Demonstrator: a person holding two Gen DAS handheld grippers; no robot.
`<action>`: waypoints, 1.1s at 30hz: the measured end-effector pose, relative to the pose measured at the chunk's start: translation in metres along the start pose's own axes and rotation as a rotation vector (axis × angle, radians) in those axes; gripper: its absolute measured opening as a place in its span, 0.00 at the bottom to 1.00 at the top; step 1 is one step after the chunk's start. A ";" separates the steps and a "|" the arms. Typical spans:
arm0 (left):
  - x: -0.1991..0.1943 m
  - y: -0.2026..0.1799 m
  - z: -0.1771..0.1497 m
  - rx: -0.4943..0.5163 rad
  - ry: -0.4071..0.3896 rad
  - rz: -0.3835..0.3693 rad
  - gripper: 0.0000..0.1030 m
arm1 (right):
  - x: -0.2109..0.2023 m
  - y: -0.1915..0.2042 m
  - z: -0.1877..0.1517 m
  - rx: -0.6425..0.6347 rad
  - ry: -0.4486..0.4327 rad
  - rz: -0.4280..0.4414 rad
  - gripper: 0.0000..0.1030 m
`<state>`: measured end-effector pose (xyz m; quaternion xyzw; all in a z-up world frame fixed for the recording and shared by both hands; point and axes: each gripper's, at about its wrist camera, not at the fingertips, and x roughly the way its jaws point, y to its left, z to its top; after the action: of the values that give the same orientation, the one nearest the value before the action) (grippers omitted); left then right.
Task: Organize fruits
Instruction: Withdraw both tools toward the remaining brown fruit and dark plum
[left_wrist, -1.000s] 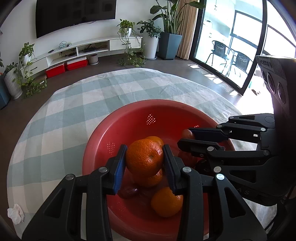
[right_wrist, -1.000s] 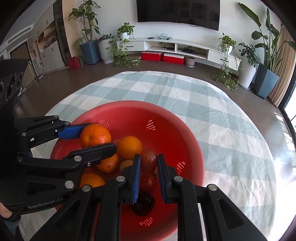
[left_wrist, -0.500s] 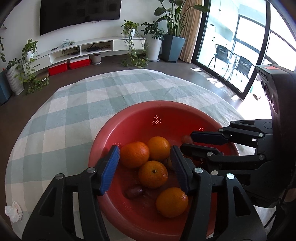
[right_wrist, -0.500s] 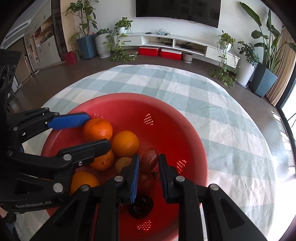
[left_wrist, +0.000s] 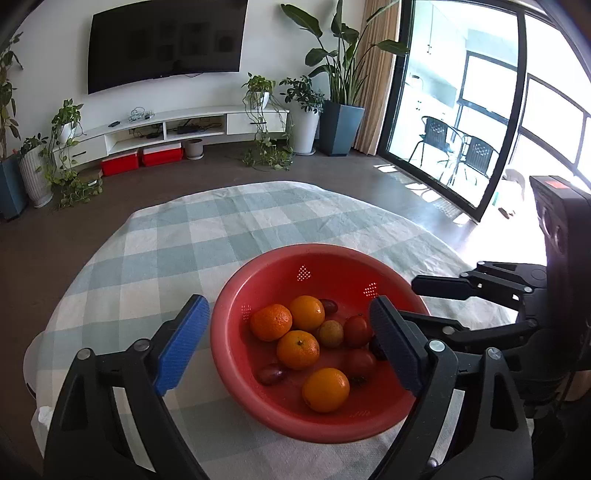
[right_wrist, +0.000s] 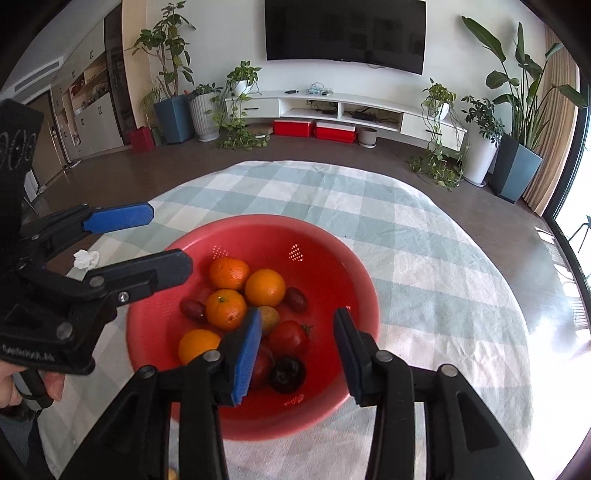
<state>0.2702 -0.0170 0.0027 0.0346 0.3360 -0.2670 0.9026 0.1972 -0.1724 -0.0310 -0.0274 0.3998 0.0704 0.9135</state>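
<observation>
Right view alone: dark plum (right_wrist: 287, 373), crumpled tissue (right_wrist: 85, 257), red bowl (right_wrist: 332, 254)

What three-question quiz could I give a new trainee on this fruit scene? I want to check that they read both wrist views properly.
1. How many oranges lie in the red bowl?
2. True or false: the left gripper holds an orange.
3. What lies on the checked tablecloth outside the bowl, near the left gripper? A) a crumpled white tissue B) a knife C) a banana

Key:
1. Four.
2. False. Its jaws have just been opening and stand wide with nothing pressed between the pads; the right gripper is also open and empty.
3. A.
</observation>
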 end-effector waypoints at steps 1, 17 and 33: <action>-0.006 -0.002 -0.001 0.005 -0.004 -0.006 0.88 | -0.010 0.001 -0.006 0.004 -0.012 0.009 0.51; -0.076 -0.066 -0.078 0.065 0.010 0.002 1.00 | -0.082 0.011 -0.113 0.138 -0.058 0.141 0.68; -0.064 -0.107 -0.127 0.370 0.264 -0.044 1.00 | -0.102 0.018 -0.144 0.130 -0.062 0.171 0.72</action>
<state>0.1015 -0.0482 -0.0427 0.2271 0.3971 -0.3367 0.8230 0.0214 -0.1806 -0.0542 0.0682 0.3762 0.1228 0.9159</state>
